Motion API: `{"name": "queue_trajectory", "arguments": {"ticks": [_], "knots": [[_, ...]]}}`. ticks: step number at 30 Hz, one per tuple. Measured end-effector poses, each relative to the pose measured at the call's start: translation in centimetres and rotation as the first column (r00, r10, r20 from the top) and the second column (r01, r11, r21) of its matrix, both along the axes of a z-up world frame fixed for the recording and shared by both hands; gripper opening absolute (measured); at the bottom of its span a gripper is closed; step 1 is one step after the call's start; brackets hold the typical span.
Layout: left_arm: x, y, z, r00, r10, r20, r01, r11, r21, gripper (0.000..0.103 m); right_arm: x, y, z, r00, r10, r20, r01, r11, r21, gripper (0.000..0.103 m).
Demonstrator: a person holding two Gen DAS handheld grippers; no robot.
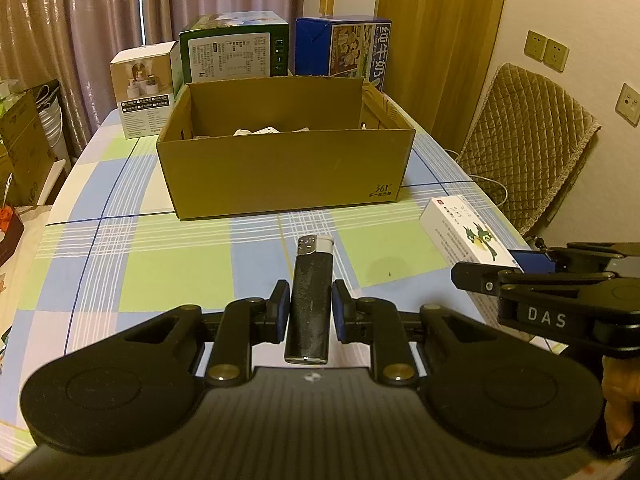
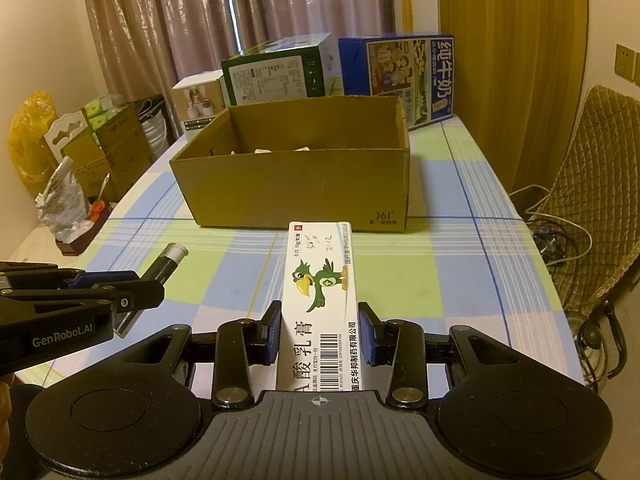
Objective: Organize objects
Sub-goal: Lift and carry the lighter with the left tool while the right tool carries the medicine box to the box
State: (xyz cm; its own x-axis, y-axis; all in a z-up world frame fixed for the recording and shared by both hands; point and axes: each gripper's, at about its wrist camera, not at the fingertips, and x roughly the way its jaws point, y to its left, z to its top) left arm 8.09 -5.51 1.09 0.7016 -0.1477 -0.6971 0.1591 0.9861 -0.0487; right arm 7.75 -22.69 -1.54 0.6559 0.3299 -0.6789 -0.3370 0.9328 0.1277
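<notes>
Left hand-held gripper (image 1: 309,307): pads closed against a black lighter (image 1: 311,298), metal cap pointing forward, raised over the checked tabletop (image 1: 132,264). Right hand-held gripper (image 2: 319,328): pads pressed on both long sides of a white carton (image 2: 318,304) with a green bird printed on top, also above the tabletop. Side by side, lighter to the left of the carton, apart. Straight ahead on the tabletop, an open cardboard box (image 1: 286,172), some pale items inside, too hidden to name. Behind the box, against the curtain (image 1: 80,20), three more boxes: white (image 1: 144,88), green (image 1: 234,50), blue (image 1: 342,48). To the right of the tabletop, a padded chair (image 1: 528,148).
</notes>
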Motion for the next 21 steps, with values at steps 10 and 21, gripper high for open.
{"name": "queue_trajectory", "arguments": {"ticks": [10, 21], "knots": [[0.7, -0.1, 0.4, 1.0, -0.013, 0.005, 0.013, 1.0, 0.005, 0.018, 0.2, -0.1, 0.1, 1.0, 0.001, 0.002, -0.001, 1.0, -0.001, 0.035], [2.1, 0.1, 1.6, 0.999, -0.023, 0.024, 0.023, 1.0, -0.005, 0.018, 1.9, -0.1, 1.4, 1.0, -0.001, 0.026, 0.001, 1.0, -0.009, 0.035]]}}
